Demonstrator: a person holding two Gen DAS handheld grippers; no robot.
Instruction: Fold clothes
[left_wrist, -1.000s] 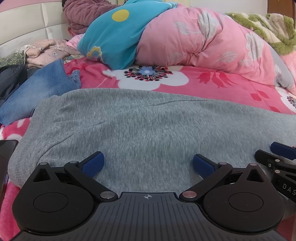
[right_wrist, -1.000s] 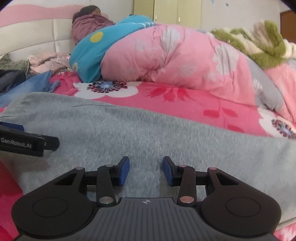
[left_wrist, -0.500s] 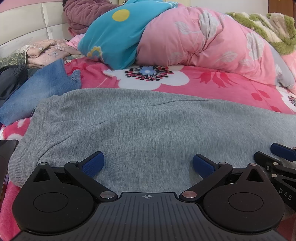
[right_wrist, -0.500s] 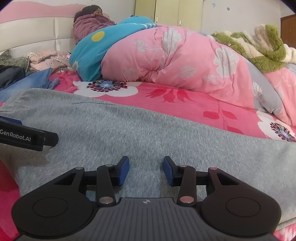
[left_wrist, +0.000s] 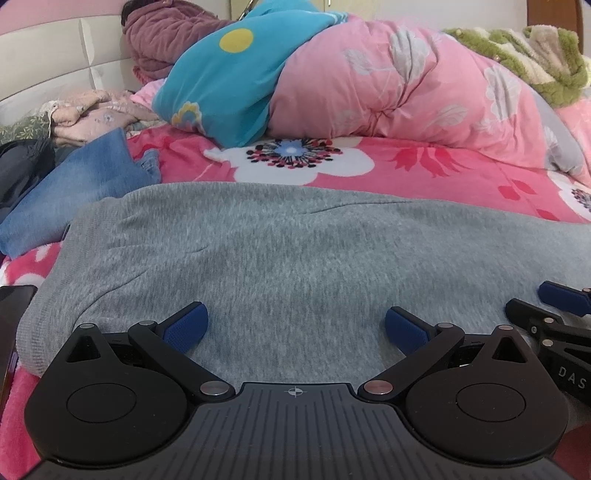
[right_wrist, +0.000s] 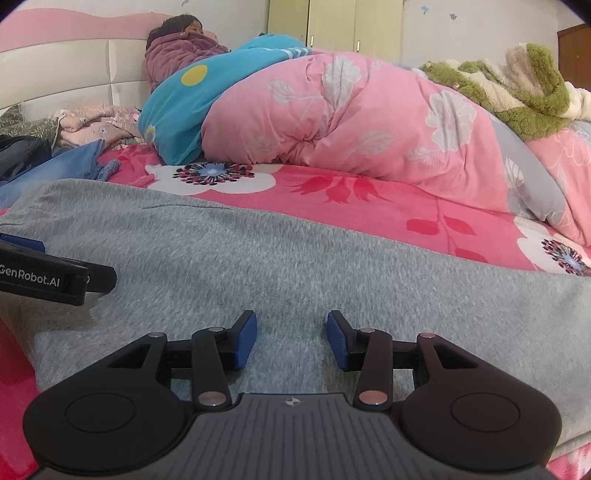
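Observation:
A grey knit garment (left_wrist: 295, 251) lies spread flat across the pink floral bed, filling the lower middle of both views (right_wrist: 295, 266). My left gripper (left_wrist: 295, 325) stands wide open just over its near left part, nothing between the blue pads. My right gripper (right_wrist: 291, 338) is half open over the garment's near edge further right, its blue pads apart with only flat cloth below them. The right gripper's fingers (left_wrist: 554, 306) show at the right edge of the left wrist view. The left gripper's finger (right_wrist: 55, 280) shows at the left edge of the right wrist view.
Blue jeans (left_wrist: 74, 184) and dark clothes (left_wrist: 22, 162) lie at the far left. A pink quilt (right_wrist: 351, 122) and a blue pillow (right_wrist: 177, 110) are heaped behind the garment. A person in a maroon coat (right_wrist: 177, 55) sits by the headboard. A dark phone (left_wrist: 11, 317) lies near left.
The right wrist view has tilted up a little, showing more of the wall and cupboard. The left gripper and the garment have not visibly moved.

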